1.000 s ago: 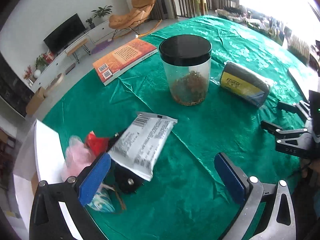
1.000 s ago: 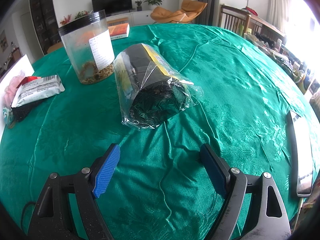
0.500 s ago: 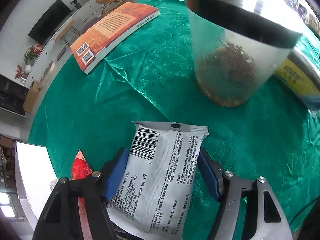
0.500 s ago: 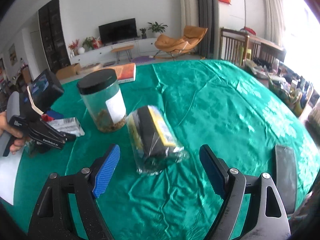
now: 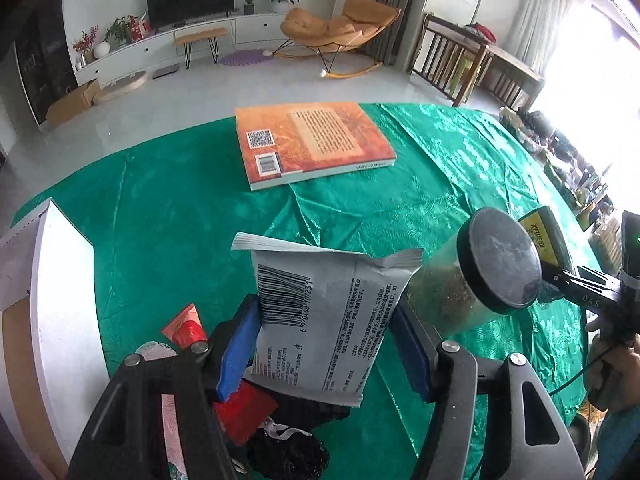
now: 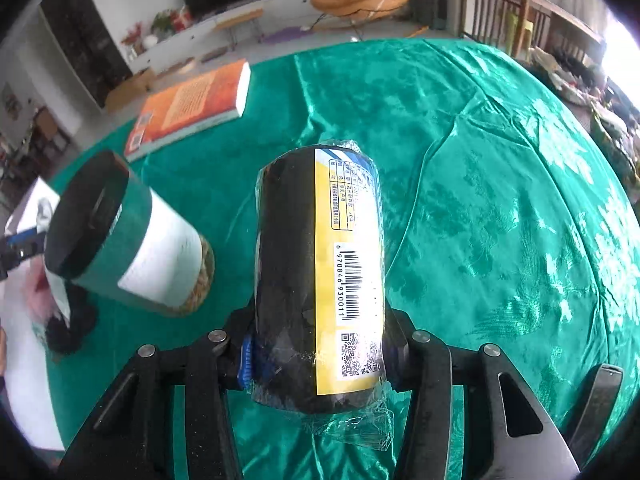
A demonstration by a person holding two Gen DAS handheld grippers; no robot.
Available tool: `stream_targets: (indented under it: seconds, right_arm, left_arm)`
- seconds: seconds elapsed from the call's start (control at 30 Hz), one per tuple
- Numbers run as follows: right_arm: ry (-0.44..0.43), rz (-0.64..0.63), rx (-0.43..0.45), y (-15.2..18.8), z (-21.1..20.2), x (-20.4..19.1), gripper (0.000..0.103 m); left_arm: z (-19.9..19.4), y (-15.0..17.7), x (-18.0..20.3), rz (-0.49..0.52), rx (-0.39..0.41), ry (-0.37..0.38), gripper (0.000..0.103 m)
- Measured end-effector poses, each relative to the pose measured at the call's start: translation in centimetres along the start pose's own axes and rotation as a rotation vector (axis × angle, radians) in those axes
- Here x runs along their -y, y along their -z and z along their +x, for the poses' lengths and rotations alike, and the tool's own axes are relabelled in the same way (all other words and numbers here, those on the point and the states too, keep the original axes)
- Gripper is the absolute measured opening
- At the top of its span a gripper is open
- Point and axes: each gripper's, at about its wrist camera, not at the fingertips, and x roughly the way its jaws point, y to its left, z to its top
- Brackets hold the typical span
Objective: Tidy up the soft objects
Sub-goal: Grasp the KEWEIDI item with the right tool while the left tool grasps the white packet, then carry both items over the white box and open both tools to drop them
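My left gripper (image 5: 326,338) pinches the grey pouch (image 5: 328,320) by its sides, lifted clear of the green cloth (image 5: 180,216), pointing toward twelve o'clock. My right gripper (image 6: 320,354) is clamped on the wrapped black roll (image 6: 320,276), also off the cloth. To do this step well, I judge I should keep both squeezes light and steady, since the pouch crumples and the roll's loose film can slip, and carry each straight toward the white tray (image 5: 64,296) at my nine o'clock, where the small pile lies. The jar (image 5: 480,280) stands close at three o'clock of the pouch, so I would swing wide of its lid. Counting: one pouch, one roll, one jar, one book (image 5: 312,142) at twelve o'clock, one red packet (image 5: 186,326) under my left finger (image 5: 236,344), and a black tangle (image 5: 288,448) below it; the pink thing there is too hidden to name.
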Motion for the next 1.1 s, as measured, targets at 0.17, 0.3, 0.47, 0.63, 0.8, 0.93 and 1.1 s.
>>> stream_targets:
  seconds: [0.17, 0.3, 0.47, 0.63, 0.8, 0.93, 1.1]
  right_arm:
    - [-0.011, -0.013, 0.135, -2.5, -4.7, -1.6, 0.050]
    - [-0.052, -0.076, 0.210, -3.4, -8.6, -4.7, 0.050]
    - [-0.120, -0.180, 0.219, -2.5, -11.3, -10.4, 0.050]
    - [-0.296, -0.263, 0.197, 0.0, -13.6, -18.7, 0.050]
    - [-0.540, -0.355, 0.096, 3.5, -14.5, -29.4, 0.051]
    - [-0.715, -0.373, -0.069, 6.6, -12.7, -36.3, 0.076]
    - [-0.715, -0.407, -0.041, 8.7, -12.0, -36.2, 0.076]
  left_arm:
    - [-4.0, 0.3, -0.7, -0.028, 0.119, 0.068, 0.064]
    - [-7.9, 1.6, -1.6, -0.039, 0.194, 0.091, 0.064]
    - [-14.7, 4.8, -4.7, -0.097, 0.280, 0.120, 0.064]
    - [-22.4, 9.6, -10.4, -0.157, 0.340, 0.026, 0.064]
    - [-26.3, 15.2, -16.4, -0.203, 0.301, -0.201, 0.065]
    - [-26.0, 18.6, -19.2, -0.257, 0.277, -0.359, 0.102]
    - [-25.1, 20.4, -18.7, -0.296, 0.317, -0.326, 0.102]
